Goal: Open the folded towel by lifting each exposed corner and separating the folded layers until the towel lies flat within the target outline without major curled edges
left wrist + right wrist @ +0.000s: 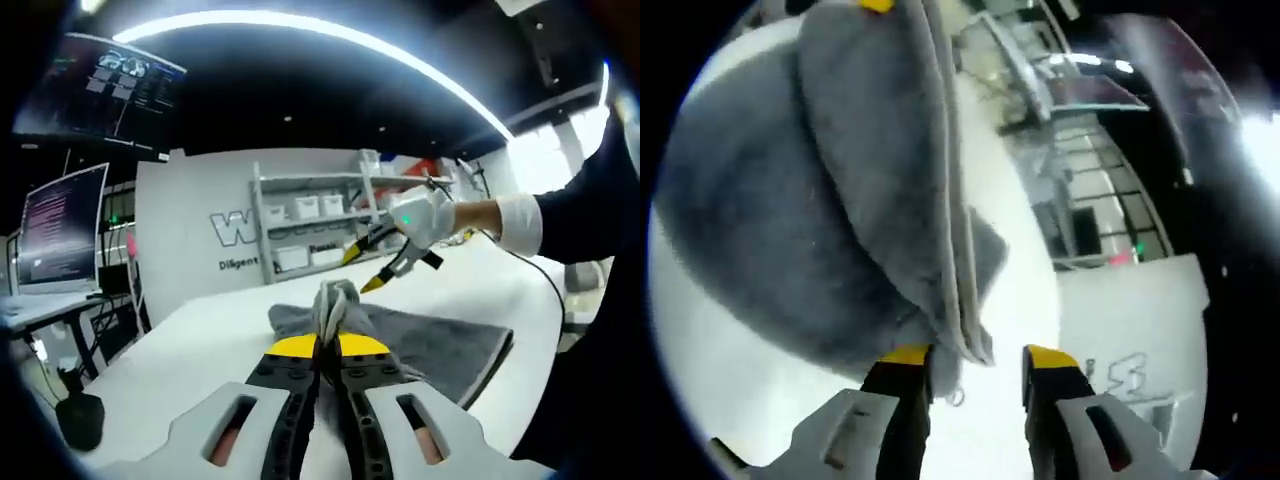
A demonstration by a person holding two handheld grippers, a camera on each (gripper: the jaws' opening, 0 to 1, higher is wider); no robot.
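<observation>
One towel (430, 345), grey, on white table (200, 345), still mostly folded. We hold bunched corner pinched in left gripper (328, 350), jaws closed on it, fabric rising just ahead of tips. Right gripper (978, 362) jaws parted; hanging towel edge (940, 250) lies against left jaw, not clamped. Towel's long axis runs away from left gripper toward right. Right gripper nearer free edge; we judge next move closes there.
</observation>
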